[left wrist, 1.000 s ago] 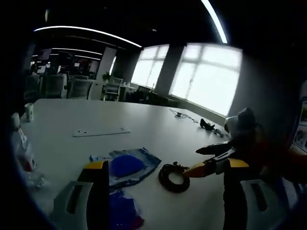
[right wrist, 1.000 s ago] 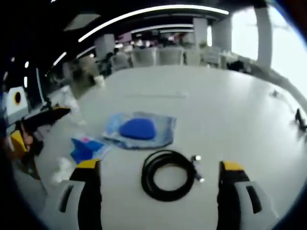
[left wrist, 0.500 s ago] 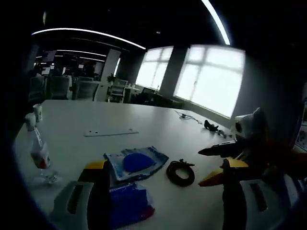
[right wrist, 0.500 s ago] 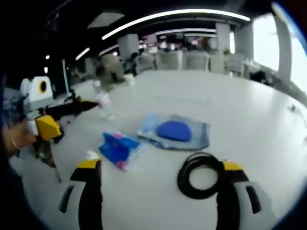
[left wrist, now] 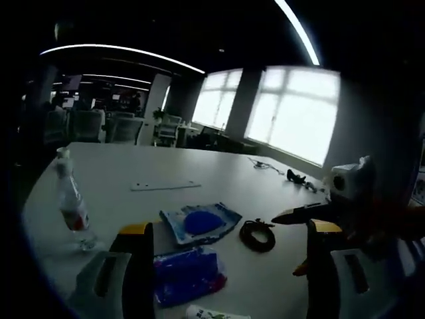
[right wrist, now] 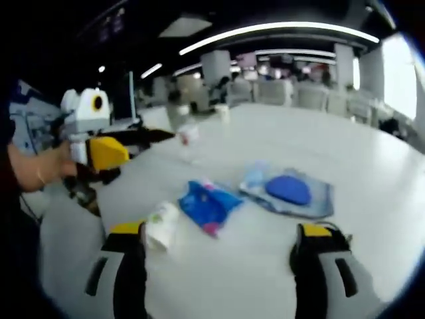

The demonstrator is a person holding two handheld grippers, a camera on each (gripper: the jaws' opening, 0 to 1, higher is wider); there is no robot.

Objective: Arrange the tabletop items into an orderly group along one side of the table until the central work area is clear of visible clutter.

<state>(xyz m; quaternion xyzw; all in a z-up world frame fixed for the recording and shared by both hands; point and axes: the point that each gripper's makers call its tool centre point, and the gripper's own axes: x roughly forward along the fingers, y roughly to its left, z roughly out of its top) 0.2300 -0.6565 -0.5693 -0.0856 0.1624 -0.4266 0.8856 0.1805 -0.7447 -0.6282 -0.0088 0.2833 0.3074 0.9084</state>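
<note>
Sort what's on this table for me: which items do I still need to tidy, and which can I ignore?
To tidy:
- coiled black cable
- clear pouch with blue pad
- blue packet
- small white pack
- water bottle

Ignore:
- flat white strip, far side
- dark bits with cord near the windows
- office chairs beyond the table

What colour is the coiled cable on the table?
Black. The cable shows best in the left gripper view, lying right of the blue pouch.

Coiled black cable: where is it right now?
In the left gripper view, the coiled black cable lies on the white table, right of the clear pouch with the blue item inside.
</note>
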